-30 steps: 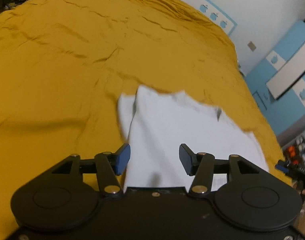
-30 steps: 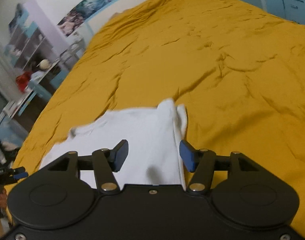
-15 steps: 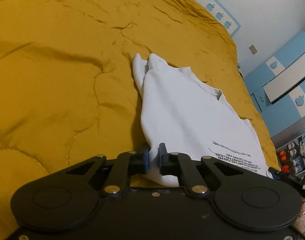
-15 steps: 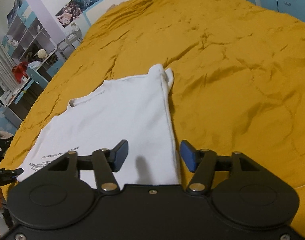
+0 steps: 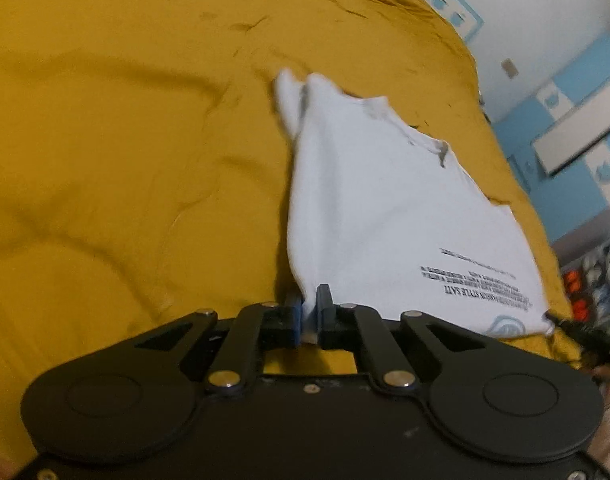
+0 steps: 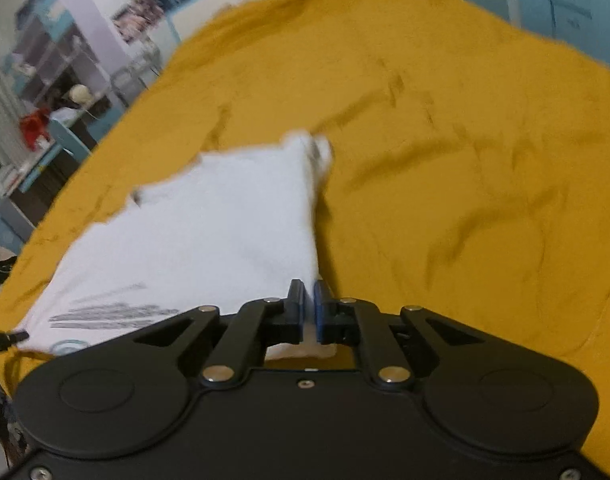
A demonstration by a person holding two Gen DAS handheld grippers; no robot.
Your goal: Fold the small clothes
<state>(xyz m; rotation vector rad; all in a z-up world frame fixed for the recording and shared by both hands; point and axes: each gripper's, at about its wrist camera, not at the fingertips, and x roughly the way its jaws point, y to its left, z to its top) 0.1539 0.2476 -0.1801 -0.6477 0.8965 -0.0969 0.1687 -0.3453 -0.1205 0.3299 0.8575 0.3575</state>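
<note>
- Left claw point(image 5: 309, 312) pinched on white shirt point(image 5: 385, 208) hem corner.
- Right claw point(image 6: 309, 308) clamped on shirt's other corner.
- Shirt lies on yellow bedspread point(image 5: 125, 140).

The right gripper point(image 6: 309, 304), open half a second ago, now has its jaws closed on the near corner of the white shirt point(image 6: 209, 232). The left gripper point(image 5: 309, 312) was open one second ago and now pinches the other near corner (the shirt hem lifts slightly off the yellow bedcover point(image 5: 125, 140)).
</note>
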